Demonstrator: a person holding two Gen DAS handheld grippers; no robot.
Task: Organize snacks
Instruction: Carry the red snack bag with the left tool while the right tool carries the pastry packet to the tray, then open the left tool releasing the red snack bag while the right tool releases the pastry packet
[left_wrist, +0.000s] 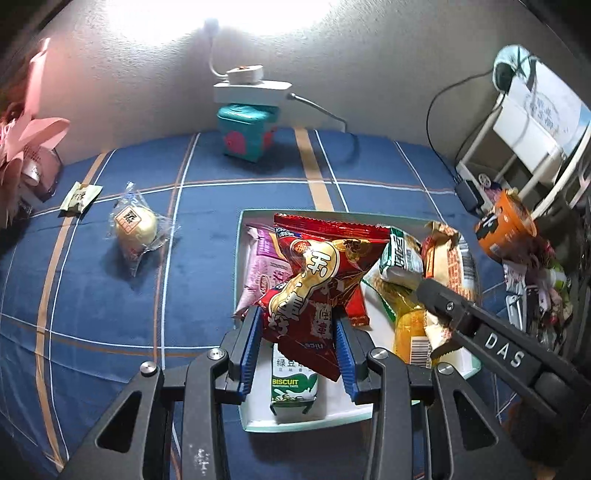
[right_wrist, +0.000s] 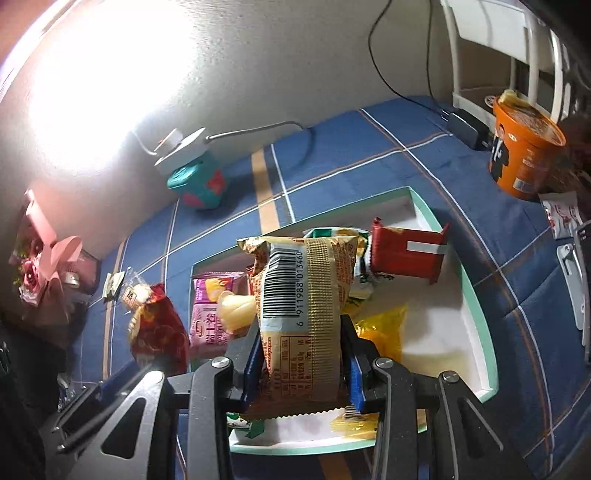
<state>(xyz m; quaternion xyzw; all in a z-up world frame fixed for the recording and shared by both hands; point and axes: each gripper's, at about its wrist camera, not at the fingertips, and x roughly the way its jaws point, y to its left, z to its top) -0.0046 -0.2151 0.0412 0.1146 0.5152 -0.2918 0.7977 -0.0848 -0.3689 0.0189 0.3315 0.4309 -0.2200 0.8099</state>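
My left gripper (left_wrist: 297, 334) is shut on a red peanut packet (left_wrist: 314, 280), held over the white tray with the mint-green rim (left_wrist: 238, 266). In the right wrist view my right gripper (right_wrist: 301, 345) is shut on a tan packet with a barcode (right_wrist: 306, 295), above the same tray (right_wrist: 476, 306). That tan packet (left_wrist: 448, 258) and the right gripper's black arm (left_wrist: 502, 347) also show at the right of the left wrist view. In the tray lie a pink packet (left_wrist: 258, 269), a green biscuit packet (left_wrist: 295, 387), a yellow packet (right_wrist: 384, 332) and a red bar (right_wrist: 406, 254).
Left of the tray on the blue plaid cloth lie a clear-wrapped bun (left_wrist: 135, 225) and a small pale sachet (left_wrist: 79, 197). A teal box (left_wrist: 245, 131) under a white lamp stands by the wall. An orange noodle cup (right_wrist: 524, 155) and a white rack (left_wrist: 517, 155) are on the right.
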